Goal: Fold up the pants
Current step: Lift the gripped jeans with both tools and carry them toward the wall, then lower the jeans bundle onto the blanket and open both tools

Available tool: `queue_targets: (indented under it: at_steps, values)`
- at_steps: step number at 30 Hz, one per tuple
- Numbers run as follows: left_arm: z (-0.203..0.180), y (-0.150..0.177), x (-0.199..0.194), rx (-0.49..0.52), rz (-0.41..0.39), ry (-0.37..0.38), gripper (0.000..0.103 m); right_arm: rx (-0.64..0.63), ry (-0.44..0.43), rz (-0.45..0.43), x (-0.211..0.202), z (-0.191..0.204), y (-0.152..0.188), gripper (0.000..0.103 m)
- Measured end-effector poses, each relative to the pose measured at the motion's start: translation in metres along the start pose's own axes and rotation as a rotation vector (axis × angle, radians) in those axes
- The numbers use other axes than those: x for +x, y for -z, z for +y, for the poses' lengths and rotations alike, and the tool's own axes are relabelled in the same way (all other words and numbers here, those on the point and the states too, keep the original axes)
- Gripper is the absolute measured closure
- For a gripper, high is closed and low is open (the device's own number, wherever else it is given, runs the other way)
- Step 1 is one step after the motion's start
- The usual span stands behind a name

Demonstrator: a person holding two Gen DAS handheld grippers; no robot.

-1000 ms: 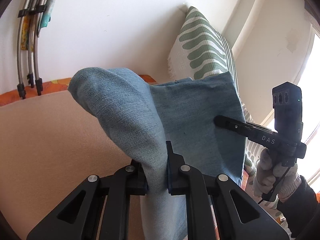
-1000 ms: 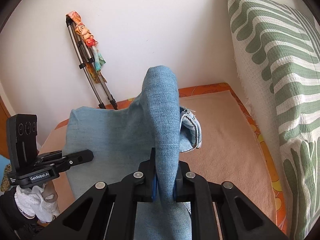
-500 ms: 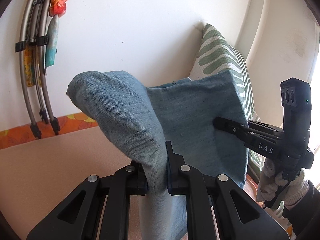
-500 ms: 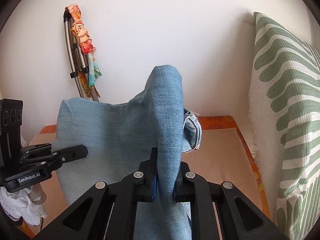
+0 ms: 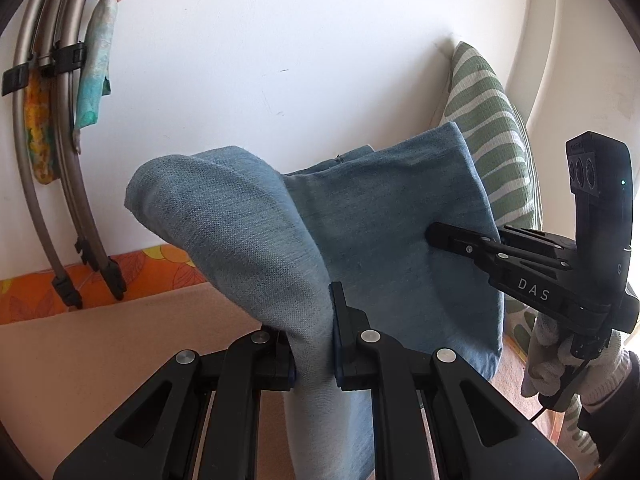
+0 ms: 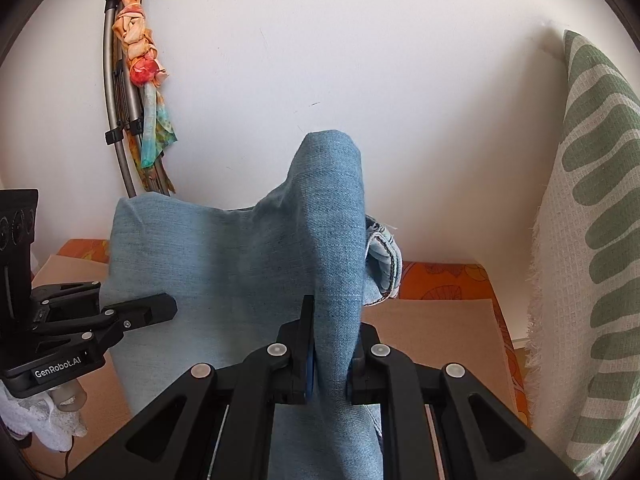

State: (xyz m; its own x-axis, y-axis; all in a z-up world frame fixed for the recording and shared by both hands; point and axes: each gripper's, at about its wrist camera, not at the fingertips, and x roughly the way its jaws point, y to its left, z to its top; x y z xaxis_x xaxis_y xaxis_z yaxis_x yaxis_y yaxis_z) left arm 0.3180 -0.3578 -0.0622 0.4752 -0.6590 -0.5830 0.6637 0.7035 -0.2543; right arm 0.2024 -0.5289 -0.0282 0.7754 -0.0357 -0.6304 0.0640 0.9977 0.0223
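Observation:
Light blue denim pants [image 5: 380,240] hang lifted in the air between both grippers, above a tan mat [image 5: 100,352]. My left gripper [image 5: 314,344] is shut on one top edge of the pants, which drape over its jaws. My right gripper [image 6: 330,348] is shut on the other top edge [image 6: 332,220]. A hem with stitching [image 6: 384,252] shows just right of it. Each gripper shows in the other's view, the right one [image 5: 436,236] and the left one [image 6: 168,306], pinching the cloth from the sides.
A green and white striped pillow [image 6: 592,240] stands at the right against the white wall. Grey metal tubes with a colourful scarf [image 6: 144,92] lean on the wall at the left. An orange patterned cover [image 5: 132,276] borders the mat.
Both grippers have lifted the pants higher and tilted up: the mat sank lower in both views and more wall shows. Both grips held.

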Motion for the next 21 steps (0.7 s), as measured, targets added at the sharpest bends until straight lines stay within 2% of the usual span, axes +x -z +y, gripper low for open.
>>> queue_targets:
  at_steps: [5,10,13,15,16,21]
  values:
    - [0.01,-0.006,0.026,-0.012,0.019,-0.017,0.092,0.033,-0.01,0.033,0.034,-0.016,-0.004,0.095]
    - [0.021,-0.01,0.054,0.004,0.052,-0.083,0.092,0.032,0.026,0.076,0.068,-0.03,-0.002,0.094]
    - [0.027,-0.012,0.073,0.019,0.096,-0.143,0.087,0.037,0.104,0.081,0.077,-0.04,-0.001,0.083]
    - [0.03,-0.011,0.08,0.015,0.116,-0.185,0.082,0.053,0.145,0.071,0.075,-0.048,-0.003,0.067]
    - [0.032,-0.011,0.081,0.01,0.119,-0.211,0.077,0.06,0.15,0.065,0.073,-0.05,-0.003,0.066]
    - [0.039,-0.009,0.073,-0.023,0.126,-0.227,0.074,0.042,0.16,0.061,0.061,-0.048,0.0,0.066]
